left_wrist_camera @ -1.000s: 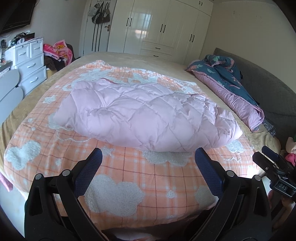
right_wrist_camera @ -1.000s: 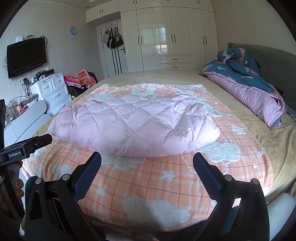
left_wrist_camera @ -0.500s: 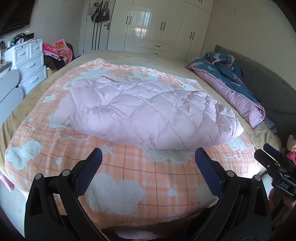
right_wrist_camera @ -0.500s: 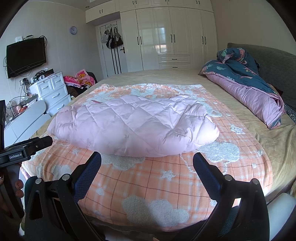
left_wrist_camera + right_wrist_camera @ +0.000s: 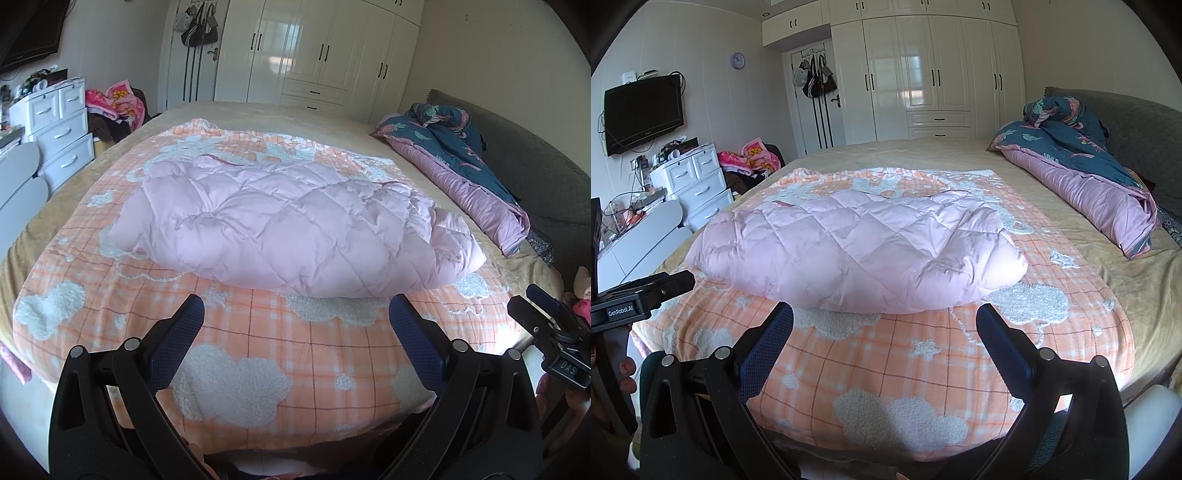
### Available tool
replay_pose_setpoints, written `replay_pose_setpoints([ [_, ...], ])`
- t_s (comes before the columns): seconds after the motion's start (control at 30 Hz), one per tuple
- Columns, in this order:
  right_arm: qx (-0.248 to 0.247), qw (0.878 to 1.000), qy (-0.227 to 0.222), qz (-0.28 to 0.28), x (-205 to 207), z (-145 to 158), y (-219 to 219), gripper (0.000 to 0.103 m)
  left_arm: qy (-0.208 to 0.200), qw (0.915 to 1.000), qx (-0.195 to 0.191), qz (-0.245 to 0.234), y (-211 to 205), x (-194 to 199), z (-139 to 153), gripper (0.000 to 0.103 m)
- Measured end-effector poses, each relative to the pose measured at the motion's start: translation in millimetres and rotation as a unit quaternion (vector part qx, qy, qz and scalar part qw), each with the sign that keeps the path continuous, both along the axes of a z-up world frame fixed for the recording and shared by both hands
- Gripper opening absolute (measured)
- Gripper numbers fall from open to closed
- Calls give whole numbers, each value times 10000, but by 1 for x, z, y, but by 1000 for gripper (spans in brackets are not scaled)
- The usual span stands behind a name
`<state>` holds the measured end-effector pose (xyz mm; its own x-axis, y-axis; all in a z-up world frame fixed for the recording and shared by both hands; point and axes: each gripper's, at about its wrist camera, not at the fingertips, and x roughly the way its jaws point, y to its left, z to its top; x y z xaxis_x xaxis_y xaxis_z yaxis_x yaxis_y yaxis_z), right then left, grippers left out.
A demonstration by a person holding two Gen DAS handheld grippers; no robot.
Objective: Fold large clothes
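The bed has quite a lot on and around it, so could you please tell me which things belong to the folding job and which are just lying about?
Part of the job:
- pink jacket
- left gripper, open
- right gripper, open

Just lying about:
- orange blanket under the jacket
- blue quilt
- drawers
- TV
- wardrobe
- hanging bags
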<state>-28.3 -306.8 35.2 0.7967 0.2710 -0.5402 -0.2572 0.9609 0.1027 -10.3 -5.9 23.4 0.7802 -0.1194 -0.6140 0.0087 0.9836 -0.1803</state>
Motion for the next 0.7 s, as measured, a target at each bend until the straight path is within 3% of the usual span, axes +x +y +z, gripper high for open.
replay_pose_setpoints([
  [0.7,-5,10000,-20,-11,-2,2,-1,99,-33,10000,21,41,0,-3,4,94],
])
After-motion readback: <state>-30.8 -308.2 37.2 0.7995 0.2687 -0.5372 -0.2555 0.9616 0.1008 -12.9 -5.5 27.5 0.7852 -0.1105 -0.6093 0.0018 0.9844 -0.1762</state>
